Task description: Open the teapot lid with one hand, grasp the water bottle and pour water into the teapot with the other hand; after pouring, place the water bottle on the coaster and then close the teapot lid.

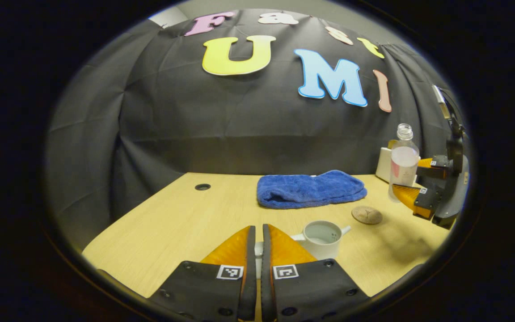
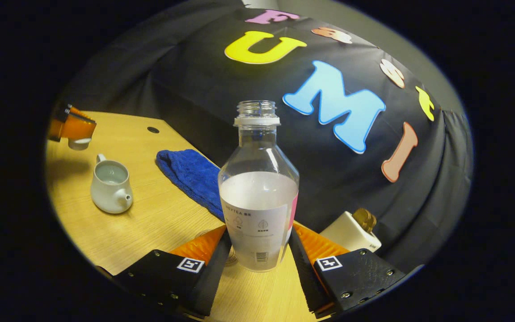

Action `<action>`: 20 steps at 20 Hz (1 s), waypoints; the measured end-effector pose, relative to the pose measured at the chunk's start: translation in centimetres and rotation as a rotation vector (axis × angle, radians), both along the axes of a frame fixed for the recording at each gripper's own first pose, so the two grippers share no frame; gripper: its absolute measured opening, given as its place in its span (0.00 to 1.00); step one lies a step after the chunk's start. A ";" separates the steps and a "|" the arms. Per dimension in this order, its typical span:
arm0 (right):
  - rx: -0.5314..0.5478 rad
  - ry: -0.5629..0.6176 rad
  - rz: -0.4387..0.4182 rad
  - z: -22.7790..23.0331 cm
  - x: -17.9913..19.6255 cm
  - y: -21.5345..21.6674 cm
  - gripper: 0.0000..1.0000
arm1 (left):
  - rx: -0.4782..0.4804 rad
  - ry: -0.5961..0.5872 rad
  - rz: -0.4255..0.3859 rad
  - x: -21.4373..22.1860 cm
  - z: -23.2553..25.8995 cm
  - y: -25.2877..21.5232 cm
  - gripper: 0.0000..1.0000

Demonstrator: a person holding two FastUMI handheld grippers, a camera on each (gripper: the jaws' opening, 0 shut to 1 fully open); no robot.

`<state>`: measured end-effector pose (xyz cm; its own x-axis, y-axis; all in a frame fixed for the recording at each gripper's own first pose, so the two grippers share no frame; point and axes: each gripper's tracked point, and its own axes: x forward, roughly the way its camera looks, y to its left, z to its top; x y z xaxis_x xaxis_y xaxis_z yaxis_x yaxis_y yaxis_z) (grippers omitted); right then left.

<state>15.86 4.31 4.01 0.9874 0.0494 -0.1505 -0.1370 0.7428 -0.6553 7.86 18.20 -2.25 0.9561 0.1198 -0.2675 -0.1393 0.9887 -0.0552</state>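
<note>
The white teapot (image 1: 321,239) stands open on the wooden table (image 1: 186,219), just right of my left gripper (image 1: 257,229). That gripper is shut on the white teapot lid (image 1: 259,251), held a little above the table. In the right gripper view the left gripper (image 2: 72,127) hangs above and behind the teapot (image 2: 110,185) with the lid (image 2: 80,143) in it. My right gripper (image 2: 258,228) is shut on the uncapped water bottle (image 2: 257,197), upright and about half full. In the left gripper view the bottle (image 1: 403,158) and the right gripper (image 1: 411,176) hover at the far right, beyond the round brown coaster (image 1: 367,215).
A folded blue towel (image 1: 311,190) lies across the back of the table, behind the teapot and coaster. A white box (image 2: 349,232) with brown discs on top stands at the back right by the black cloth wall. A small round hole (image 1: 202,187) sits at the table's back left.
</note>
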 end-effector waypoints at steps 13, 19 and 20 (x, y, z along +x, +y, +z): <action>-0.495 -0.065 0.112 -2.0 1.3 5.2 0.76 | -0.018 0.017 0.039 -1.3 -1.3 2.4 0.11; -0.695 -0.109 0.139 -2.3 2.0 6.2 0.76 | -0.016 0.021 0.042 -1.4 -1.5 2.7 0.11; -0.729 -0.124 0.144 -2.1 2.0 6.3 0.76 | -0.016 0.022 0.043 -1.4 -1.5 2.7 0.11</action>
<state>17.88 10.62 1.92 0.9905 0.1093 -0.0829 -0.0935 0.0957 -0.9910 6.42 20.93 -3.78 0.9440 0.1561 -0.2908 -0.1828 0.9808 -0.0671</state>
